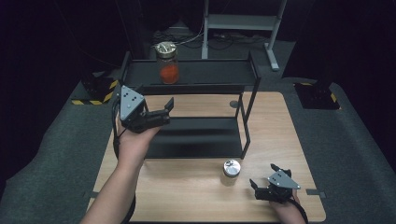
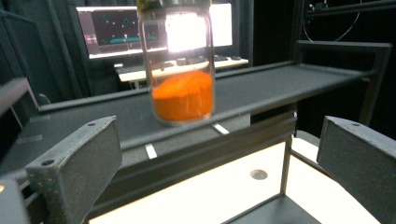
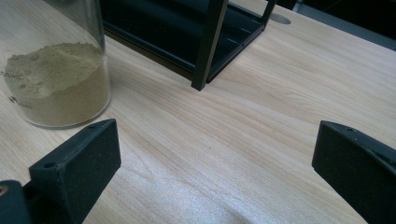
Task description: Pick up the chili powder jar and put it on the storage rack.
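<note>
A glass jar of orange powder [image 1: 168,63] [image 2: 183,70] with a metal lid stands on the top shelf of a black two-tier rack [image 1: 233,74] [image 2: 289,86]. My left gripper [image 1: 164,111] [image 2: 219,172] hovers open in front of the rack, below and left of that jar, nothing between its jaws. A second jar with tan powder [image 1: 230,172] [image 3: 56,79] stands on the wooden table in front of the rack. My right gripper [image 1: 265,179] [image 3: 217,163] rests open near the table's front right, just right of the tan jar.
The wooden table [image 1: 187,196] [image 3: 261,107] has a round hole [image 1: 234,104] [image 2: 258,174] behind the rack's lower shelf [image 1: 196,140]. A rack post [image 3: 208,44] stands close ahead of the right gripper. Beyond the table are dark floor, a metal stand [image 1: 243,23] and a lit monitor [image 2: 116,28].
</note>
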### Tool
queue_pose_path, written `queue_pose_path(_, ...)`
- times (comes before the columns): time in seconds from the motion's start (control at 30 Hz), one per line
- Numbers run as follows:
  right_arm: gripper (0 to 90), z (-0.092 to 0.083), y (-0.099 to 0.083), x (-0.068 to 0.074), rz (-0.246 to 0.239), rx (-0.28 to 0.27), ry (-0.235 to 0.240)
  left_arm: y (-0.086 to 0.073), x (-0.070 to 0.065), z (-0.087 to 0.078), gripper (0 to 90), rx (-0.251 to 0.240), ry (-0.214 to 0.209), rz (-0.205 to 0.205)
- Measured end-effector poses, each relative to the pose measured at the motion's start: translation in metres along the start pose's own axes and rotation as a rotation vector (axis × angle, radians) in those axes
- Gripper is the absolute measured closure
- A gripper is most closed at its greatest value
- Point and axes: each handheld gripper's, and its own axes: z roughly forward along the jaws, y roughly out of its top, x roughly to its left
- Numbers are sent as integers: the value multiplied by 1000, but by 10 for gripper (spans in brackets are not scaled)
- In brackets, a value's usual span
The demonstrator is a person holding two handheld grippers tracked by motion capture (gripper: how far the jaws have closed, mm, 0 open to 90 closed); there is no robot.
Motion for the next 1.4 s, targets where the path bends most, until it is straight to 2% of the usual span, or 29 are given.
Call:
queue_pose_path(0.37, 2, 0, -1, 1, -2, -4, -3, -34, -5, -18, 4, 23, -37, 20)
queue_pose_path(0.67, 2, -1, -1, 0, 6, -5, -3, -61, -11, -30, 4, 58, -62, 9)
queue_pose_path(0.9, 2, 0, -1, 1, 0, -4, -4, -91, -18, -34, 4, 84, -81, -5)
queue_pose_path(1.1, 2, 0, 0, 1, -6, -2, -4, -118, -23, -37, 4, 115, -97, -37)
queue_pose_path(1.23, 2, 0, 0, 2, -7, -2, -4, -137, -31, -38, 4, 139, -100, -14)
queue_pose_path(1.4, 2, 0, 0, 2, -10, -2, -6, -158, -33, -38, 4, 185, -128, -39)
